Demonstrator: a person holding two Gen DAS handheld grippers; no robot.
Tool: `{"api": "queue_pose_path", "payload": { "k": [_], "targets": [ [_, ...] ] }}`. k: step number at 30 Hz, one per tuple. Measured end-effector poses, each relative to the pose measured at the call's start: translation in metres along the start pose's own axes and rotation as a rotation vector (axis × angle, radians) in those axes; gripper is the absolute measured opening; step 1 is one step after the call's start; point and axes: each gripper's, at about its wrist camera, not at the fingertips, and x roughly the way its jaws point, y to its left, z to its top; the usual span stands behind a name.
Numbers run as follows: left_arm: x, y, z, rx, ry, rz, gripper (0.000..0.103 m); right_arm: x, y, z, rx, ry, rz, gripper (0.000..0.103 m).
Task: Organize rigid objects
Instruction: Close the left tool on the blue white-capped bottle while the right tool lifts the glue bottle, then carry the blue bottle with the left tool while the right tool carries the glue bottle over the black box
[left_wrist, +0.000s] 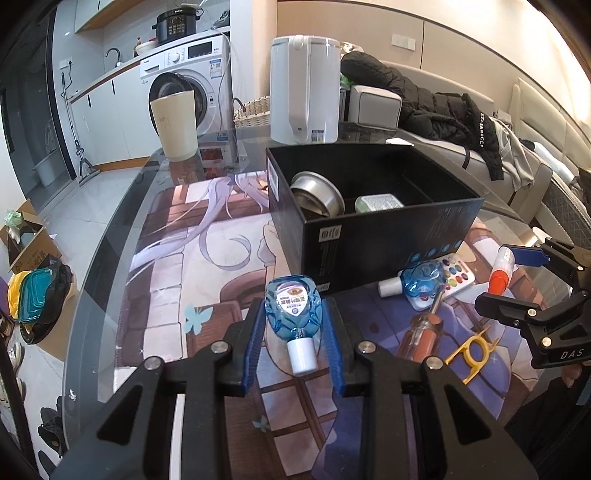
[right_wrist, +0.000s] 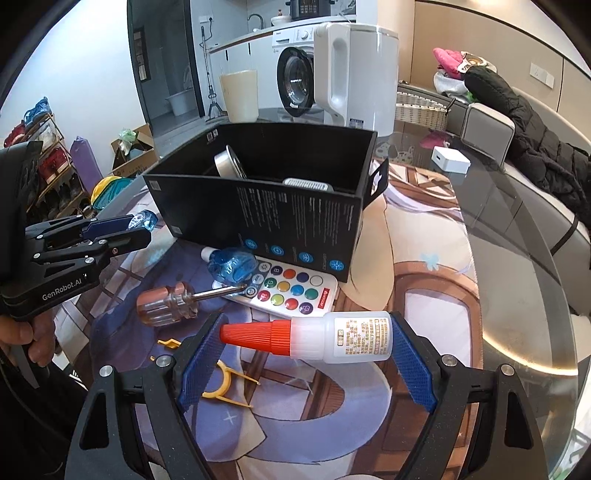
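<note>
My left gripper (left_wrist: 294, 318) is shut on a blue bottle (left_wrist: 293, 304) with a white cap, lifted in front of the black box (left_wrist: 388, 236). From the right wrist view that left gripper (right_wrist: 142, 227) shows at the left with the blue bottle (right_wrist: 144, 220) at its tips. My right gripper (right_wrist: 306, 332) is shut on a white glue bottle (right_wrist: 347, 338) with a red nozzle, gripped end to end. The black box (right_wrist: 280, 218) holds a metal bowl (left_wrist: 317, 195) and a small white pack (left_wrist: 376, 203). On the mat lie a second blue bottle (right_wrist: 232, 266), a remote (right_wrist: 291, 291), a screwdriver (right_wrist: 166, 302) and a yellow clip (right_wrist: 225, 384).
A white kettle (left_wrist: 304, 88) and a cream cup (left_wrist: 175, 125) stand behind the box on the glass table (right_wrist: 517, 258). A small white block (right_wrist: 450, 158) lies at the back right. A wicker basket (left_wrist: 255, 110) sits beyond. A person's hand (right_wrist: 26, 339) grips the left tool.
</note>
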Motion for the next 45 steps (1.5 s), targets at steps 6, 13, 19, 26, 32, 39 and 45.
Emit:
{"api": "queue_pose_path", "payload": {
  "k": [6,13,19,26,32,39,45],
  "targets": [
    [-0.010,-0.002,0.003,-0.005,-0.033,-0.012,0.029,-0.008,-0.002,0.000,0.006,-0.025,0.010,0.087],
    [-0.022,-0.006,0.012,-0.011,-0.083,-0.029,0.029,-0.023,-0.005,0.003,0.005,-0.099,0.010,0.087],
    [-0.027,-0.010,0.020,-0.014,-0.114,-0.041,0.029,-0.033,-0.004,0.007,-0.008,-0.151,0.017,0.087],
    [-0.029,-0.012,0.031,-0.013,-0.141,-0.047,0.029,-0.042,-0.002,0.019,-0.031,-0.194,0.016,0.087],
    [-0.028,-0.011,0.044,-0.022,-0.164,-0.054,0.029,-0.046,-0.002,0.031,-0.053,-0.216,0.004,0.087],
    [-0.022,-0.015,0.060,-0.003,-0.183,-0.060,0.029,-0.045,-0.004,0.048,-0.070,-0.242,-0.003,0.087],
    [-0.017,-0.018,0.069,0.022,-0.197,-0.060,0.029,-0.039,-0.007,0.064,-0.089,-0.258,-0.008,0.087]
  ]
}}
